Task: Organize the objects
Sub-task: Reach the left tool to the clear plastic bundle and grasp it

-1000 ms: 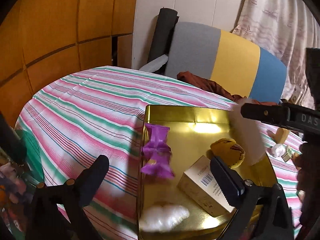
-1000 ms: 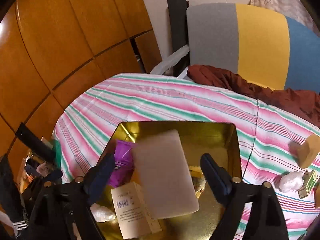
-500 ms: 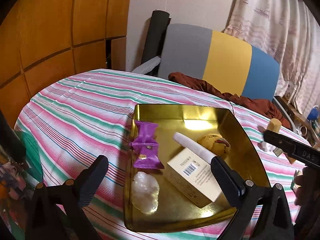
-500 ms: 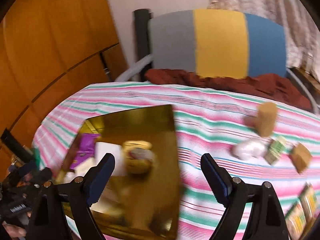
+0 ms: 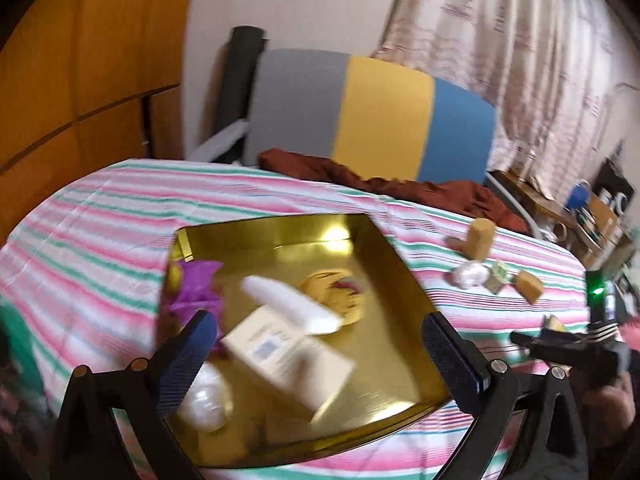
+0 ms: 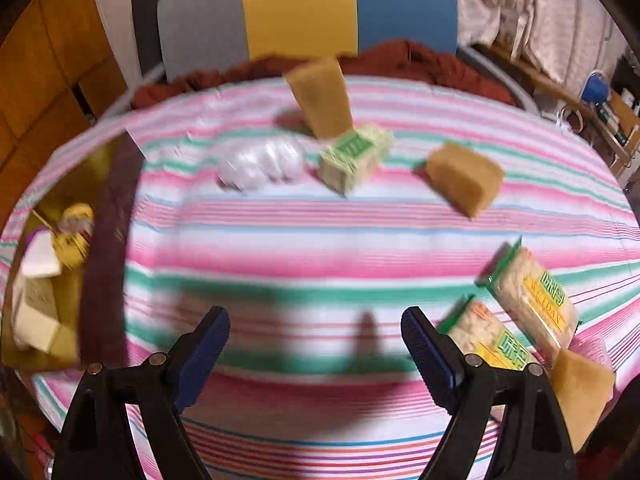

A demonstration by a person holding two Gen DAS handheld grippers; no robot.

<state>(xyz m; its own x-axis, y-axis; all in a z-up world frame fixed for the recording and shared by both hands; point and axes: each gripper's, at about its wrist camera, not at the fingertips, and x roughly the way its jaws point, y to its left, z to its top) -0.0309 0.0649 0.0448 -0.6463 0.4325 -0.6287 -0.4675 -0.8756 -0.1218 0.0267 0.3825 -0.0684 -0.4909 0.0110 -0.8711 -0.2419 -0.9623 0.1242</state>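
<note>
Over the striped tablecloth (image 6: 320, 240) the right gripper (image 6: 316, 344) is held wide apart, empty; left gripper (image 5: 320, 352) likewise spread above the gold tray (image 5: 400, 280), where the white tube (image 5: 292, 304) is laid across a box (image 5: 288, 360).

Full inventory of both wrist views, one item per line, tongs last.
gold tray: 1, gold, left part of table
purple wrapper: 1, purple, in tray
cream carton: 1, cream, in tray
white tube: 1, white, across carton
yellow toy: 1, yellow, in tray
clear packet: 1, whitish, tray's near corner
tan blocks: 3 seen, tan, on cloth
green box: 1, green-cream, on cloth
white bag: 1, beside green box
cracker packs: 2, green-yellow, right edge
striped tablecloth: 1, pink-green-white
left tongs: open, empty
right tongs: open, empty
</note>
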